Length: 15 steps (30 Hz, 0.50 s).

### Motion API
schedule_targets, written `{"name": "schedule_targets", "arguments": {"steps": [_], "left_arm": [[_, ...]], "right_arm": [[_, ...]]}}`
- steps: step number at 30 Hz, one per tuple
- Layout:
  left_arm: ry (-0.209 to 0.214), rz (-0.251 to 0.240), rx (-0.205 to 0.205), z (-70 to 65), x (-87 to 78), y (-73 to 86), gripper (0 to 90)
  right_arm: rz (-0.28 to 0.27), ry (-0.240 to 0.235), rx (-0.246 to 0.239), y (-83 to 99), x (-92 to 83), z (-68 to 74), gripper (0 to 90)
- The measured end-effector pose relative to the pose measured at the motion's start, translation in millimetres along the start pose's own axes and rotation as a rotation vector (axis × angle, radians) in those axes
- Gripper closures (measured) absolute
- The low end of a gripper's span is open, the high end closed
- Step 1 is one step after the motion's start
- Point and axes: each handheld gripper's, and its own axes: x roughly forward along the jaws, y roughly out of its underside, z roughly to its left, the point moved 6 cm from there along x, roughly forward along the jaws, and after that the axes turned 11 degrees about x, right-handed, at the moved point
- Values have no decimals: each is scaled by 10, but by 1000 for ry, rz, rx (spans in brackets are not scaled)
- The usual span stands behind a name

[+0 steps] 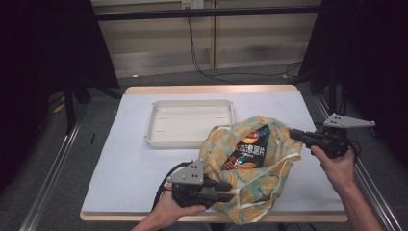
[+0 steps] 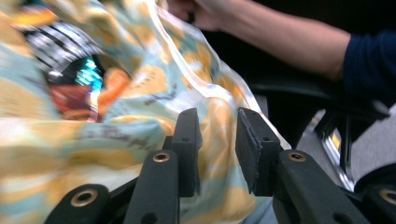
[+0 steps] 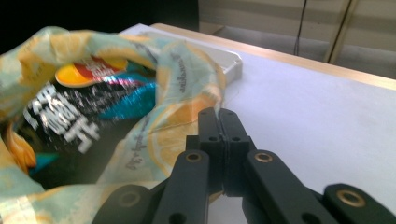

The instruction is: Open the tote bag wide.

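Observation:
A cloth bag (image 1: 269, 168) printed with orange slices lies open on the white table cover, with a dark crisp packet (image 1: 250, 149) inside it. My left gripper (image 1: 230, 191) is at the bag's near left edge. Its jaws stand apart in the left gripper view, with the bag's cloth (image 2: 140, 88) in the gap and the left gripper (image 2: 217, 121) not pressing on it. My right gripper (image 1: 292, 134) is at the bag's far right rim. The right gripper view shows the right gripper (image 3: 218, 112) with its jaws closed together on the bag's rim (image 3: 187, 70), beside the crisp packet (image 3: 79, 116).
A shallow white tray (image 1: 154, 130) sits behind the bag toward the table's far side, and its corner (image 3: 231, 60) is beyond the bag in the right gripper view. The table cover (image 1: 134, 163) stretches left of the bag. Dark stands and cables flank the table.

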Motion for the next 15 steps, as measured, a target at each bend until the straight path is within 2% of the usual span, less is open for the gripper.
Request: {"name": "schedule_targets", "arguments": {"steps": [2, 3, 4, 7, 8, 9, 11, 12, 15], "left_arm": [[-28, -12, -7, 61, -67, -18, 672], [-28, -12, -7, 61, -67, -18, 671], [-57, -32, -24, 126, -139, -40, 660], [-64, -50, -36, 182, -188, -67, 641], [-74, -48, -38, 215, -210, -81, 628], [-85, -60, -45, 259, -240, -114, 619], [-94, -60, -34, 289, -258, -130, 617], [-108, -70, -34, 348, -292, -156, 626], [-128, -85, -43, 421, -299, -167, 654]], "right_arm": [[5, 0, 2, 45, -49, -26, 885], [5, 0, 2, 45, -49, -26, 885], [17, 6, 2, 97, -91, -49, 867], [14, 5, 1, 124, -120, -43, 822], [6, -9, -7, 120, -129, -25, 797], [-15, -24, -11, 84, -145, 27, 765], [-19, -30, -19, 64, -149, 47, 754], [-33, -53, -32, -8, -150, 117, 701], [-46, -55, -39, -69, -137, 162, 657]]}}
